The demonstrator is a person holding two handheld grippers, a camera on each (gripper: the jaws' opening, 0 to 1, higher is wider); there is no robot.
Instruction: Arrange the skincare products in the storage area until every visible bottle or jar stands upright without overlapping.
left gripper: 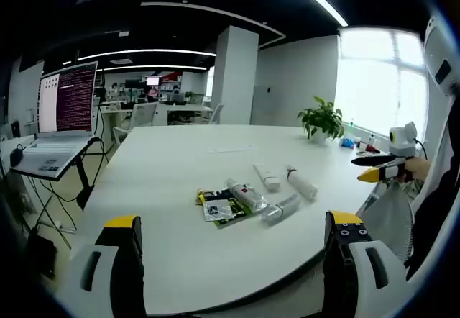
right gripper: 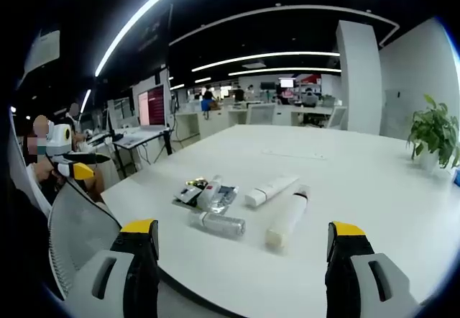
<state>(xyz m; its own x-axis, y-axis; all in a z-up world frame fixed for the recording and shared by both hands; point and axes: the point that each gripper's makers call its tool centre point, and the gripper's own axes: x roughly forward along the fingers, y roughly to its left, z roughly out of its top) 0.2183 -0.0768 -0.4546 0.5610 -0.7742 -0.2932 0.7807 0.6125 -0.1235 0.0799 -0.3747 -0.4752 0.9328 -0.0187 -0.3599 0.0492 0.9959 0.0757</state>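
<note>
Several skincare products lie on their sides on the white table. Among them are a flat green-black sachet, a bottle with a red label, a clear bottle, a white tube and a white bottle. My left gripper is open near the table's front edge, short of the group. In the right gripper view the sachet, red-label bottle, clear bottle, white tube and white bottle lie just ahead of my open right gripper. Both grippers hold nothing.
A potted plant stands at the table's far side. A laptop on a stand is off the table's left. A grey mesh chair sits by the table edge. The other hand-held gripper shows at the right, and its counterpart at the left.
</note>
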